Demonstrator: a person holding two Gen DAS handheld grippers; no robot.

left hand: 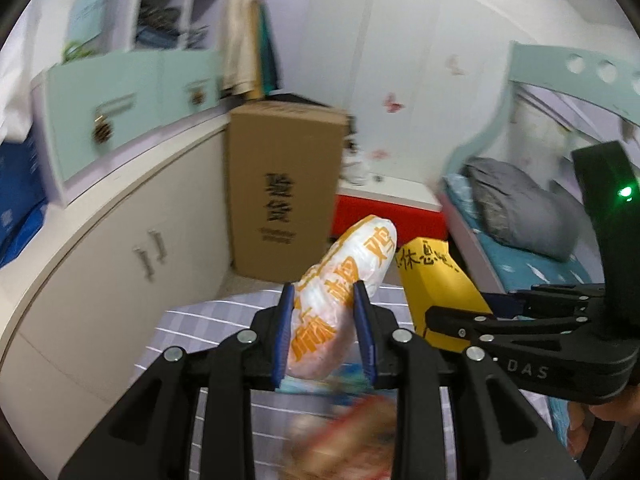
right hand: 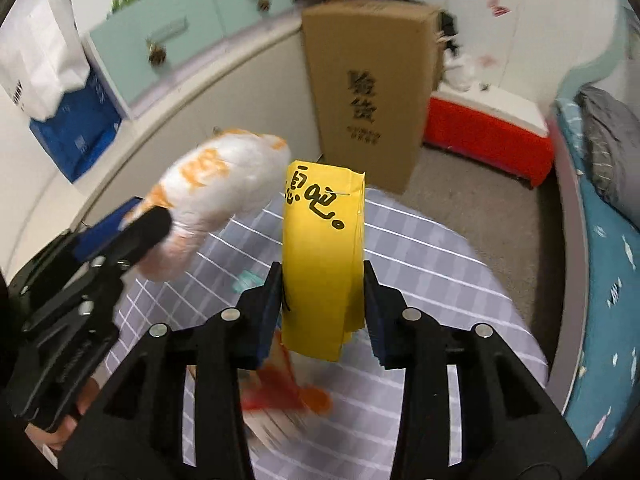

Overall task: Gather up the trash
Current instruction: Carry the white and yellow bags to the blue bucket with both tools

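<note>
The left gripper (left hand: 323, 308) squeezes a white bag with orange writing (left hand: 340, 296) in the middle of the frame. The right gripper (right hand: 322, 300) squeezes a yellow paper bag (right hand: 320, 264). What is inside either bag is hidden.

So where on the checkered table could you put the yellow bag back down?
The checkered tablecloth is bare on the far right side, between the yellow bag and the bed. It is crowded near the front, where red wrappers lie, and on the left under the white-and-orange bag.

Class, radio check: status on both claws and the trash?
Left claw shut on white-orange bag. Right claw holds yellow packet. Red wrapper remains on table.
</note>
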